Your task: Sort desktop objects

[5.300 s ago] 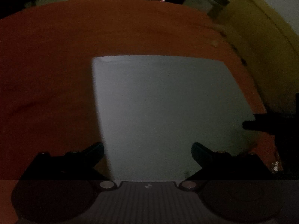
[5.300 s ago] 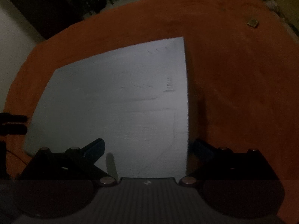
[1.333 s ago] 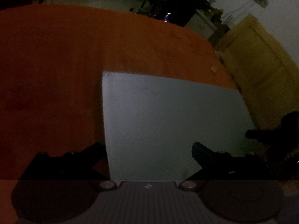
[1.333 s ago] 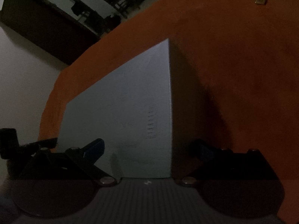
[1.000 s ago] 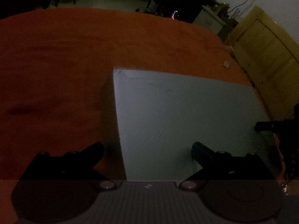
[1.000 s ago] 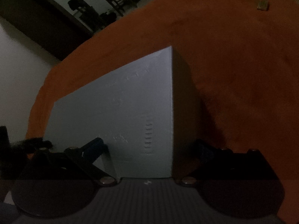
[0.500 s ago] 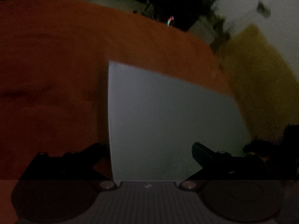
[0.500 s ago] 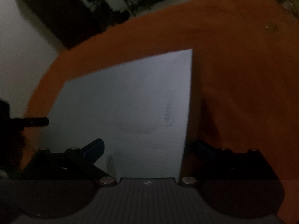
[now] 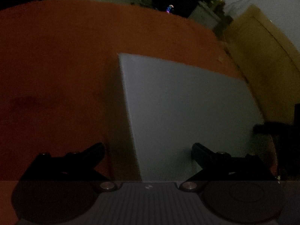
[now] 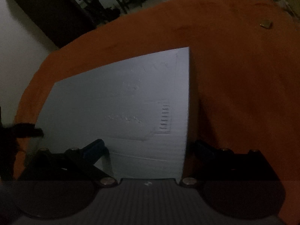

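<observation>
In dim light, a large flat white box (image 9: 187,103) lies on an orange tablecloth (image 9: 56,65). My left gripper (image 9: 148,147) stands open astride its near left corner, one finger over the cloth and the other over the lid. My right gripper (image 10: 148,143) is open astride the near right corner of the box (image 10: 121,103), with its left finger over the lid, which bears faint embossed lines. Each view shows a dark finger of the other gripper at the far side edge. I cannot tell whether any finger touches the box.
A small tan object (image 10: 265,24) lies on the cloth (image 10: 234,75) at the far right and also shows as a small tan object (image 9: 220,58) beyond the box. A yellow wooden panel (image 9: 262,56) stands right of the table. Dark furniture lies beyond the far edge.
Both views have swayed. In the left view the box's left edge has moved right and its shaded side now shows. In the right view the box stays between the fingers.
</observation>
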Demonstrator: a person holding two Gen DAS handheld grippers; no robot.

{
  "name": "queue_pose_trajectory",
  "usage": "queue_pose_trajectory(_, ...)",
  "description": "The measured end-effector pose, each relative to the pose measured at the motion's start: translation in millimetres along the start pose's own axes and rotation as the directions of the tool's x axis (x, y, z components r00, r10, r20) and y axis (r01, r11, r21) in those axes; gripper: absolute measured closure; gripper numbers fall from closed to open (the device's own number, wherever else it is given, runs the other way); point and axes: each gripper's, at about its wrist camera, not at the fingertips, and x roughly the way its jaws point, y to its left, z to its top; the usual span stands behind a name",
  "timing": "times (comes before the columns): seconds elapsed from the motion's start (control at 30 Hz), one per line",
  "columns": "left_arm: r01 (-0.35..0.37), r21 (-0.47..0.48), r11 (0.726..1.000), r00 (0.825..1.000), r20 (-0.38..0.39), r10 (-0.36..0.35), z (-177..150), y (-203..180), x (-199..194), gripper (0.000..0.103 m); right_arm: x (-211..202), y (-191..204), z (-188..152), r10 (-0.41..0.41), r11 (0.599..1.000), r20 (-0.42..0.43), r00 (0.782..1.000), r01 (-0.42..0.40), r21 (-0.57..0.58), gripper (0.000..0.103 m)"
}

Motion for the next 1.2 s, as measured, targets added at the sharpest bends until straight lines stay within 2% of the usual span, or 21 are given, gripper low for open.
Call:
queue_pose_trajectory(0.13, -0.017, -0.016, 1.000, 0.999, 0.043, 0.018, 7, -15, 2, 0.002, -6, -2, 12, 0.011, 0.998, -0.007, 1.000, -0.011, 0.055, 0.000)
queue_pose_trajectory(0.2, 0.021, -0.048, 0.999, 0.996, 0.084, -0.017, 7, -8, -8, 0.002, -12, -5, 12, 0.030, 0.997, 0.028, 0.999, -0.031, 0.066, 0.000)
queue_pose_trajectory(0.3, 0.028, -0.008, 1.000, 0.992, 0.127, -0.027, 17, -9, -15, 0.002, -12, 0, 14, 0.008, 0.999, 0.055, 0.998, -0.010, 0.036, 0.000)
queue_pose_trajectory(0.4, -0.056, 0.035, 0.998, 0.995, 0.086, 0.053, 20, -19, 4, 0.002, 5, 11, 10, -0.068, 0.997, 0.037, 0.997, 0.069, -0.033, 0.000)
queue_pose_trajectory(0.47, -0.098, 0.050, 0.994, 0.994, 0.057, 0.095, 21, -30, 28, 0.000, 9, 14, 7, -0.079, 0.996, 0.049, 0.996, 0.080, -0.031, 0.000)
queue_pose_trajectory(0.53, -0.102, 0.037, 0.994, 0.992, 0.079, 0.099, 22, -37, 33, 0.000, 11, 16, 6, -0.080, 0.996, 0.038, 0.996, 0.081, -0.035, 0.000)
queue_pose_trajectory(0.73, -0.115, 0.038, 0.993, 0.991, 0.079, 0.112, 18, -41, 33, 0.000, 16, 22, 19, -0.093, 0.995, 0.017, 0.995, 0.094, -0.021, 0.000)
queue_pose_trajectory(0.83, -0.151, 0.026, 0.988, 0.985, 0.084, 0.149, 12, -42, 21, 0.001, 10, 30, 22, -0.135, 0.991, -0.002, 0.991, 0.135, -0.002, 0.000)
queue_pose_trajectory(0.9, -0.160, 0.029, 0.987, 0.984, 0.080, 0.157, 21, -53, 11, 0.001, 2, 41, 26, -0.181, 0.983, -0.017, 0.983, 0.181, 0.001, 0.000)
queue_pose_trajectory(1.03, -0.147, 0.037, 0.988, 0.987, 0.064, 0.145, 45, -82, -21, 0.001, -27, 69, 44, -0.210, 0.978, -0.052, 0.976, 0.210, -0.002, 0.000)
queue_pose_trajectory(1.2, -0.179, 0.059, 0.982, 0.984, 0.037, 0.177, 78, -121, -55, 0.001, -54, 102, 73, -0.244, 0.969, -0.103, 0.964, 0.247, 0.019, 0.000)
